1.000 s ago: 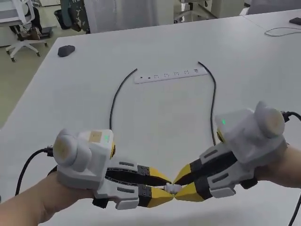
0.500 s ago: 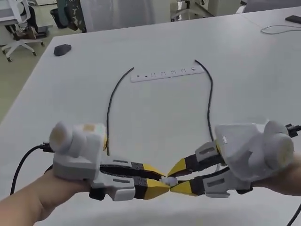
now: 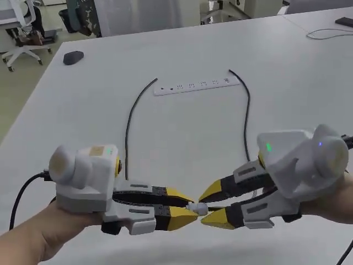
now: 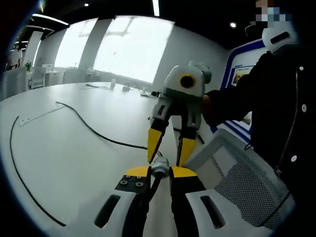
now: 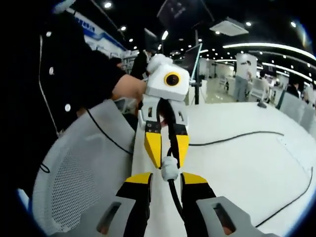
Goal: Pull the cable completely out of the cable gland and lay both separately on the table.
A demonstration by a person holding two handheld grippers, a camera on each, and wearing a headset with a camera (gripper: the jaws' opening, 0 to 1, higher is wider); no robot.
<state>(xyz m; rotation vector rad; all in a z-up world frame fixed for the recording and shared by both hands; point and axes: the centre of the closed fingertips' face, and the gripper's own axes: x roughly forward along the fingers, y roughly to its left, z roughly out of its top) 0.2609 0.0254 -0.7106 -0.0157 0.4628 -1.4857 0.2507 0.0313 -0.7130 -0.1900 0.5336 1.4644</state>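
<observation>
Two grippers, tip to tip at the near side of the table

One small pale cable gland (image 3: 197, 208) sits clamped between the closed tips of the left gripper (image 3: 191, 210). A thin black cable (image 5: 173, 191) leaves it and runs back between the jaws of the right gripper (image 3: 204, 210), which stand apart on either side. Beyond, on the white table (image 3: 182, 138), two black cords (image 3: 128, 130) curve toward a white power strip (image 3: 196, 86). Farthest lies a dark mouse (image 3: 73, 57).

An open office — a long white table (image 3: 182, 138), a swivel chair (image 3: 22, 51) beyond it. A power strip (image 3: 196, 86) and a mouse (image 3: 73, 57) lie there.
</observation>
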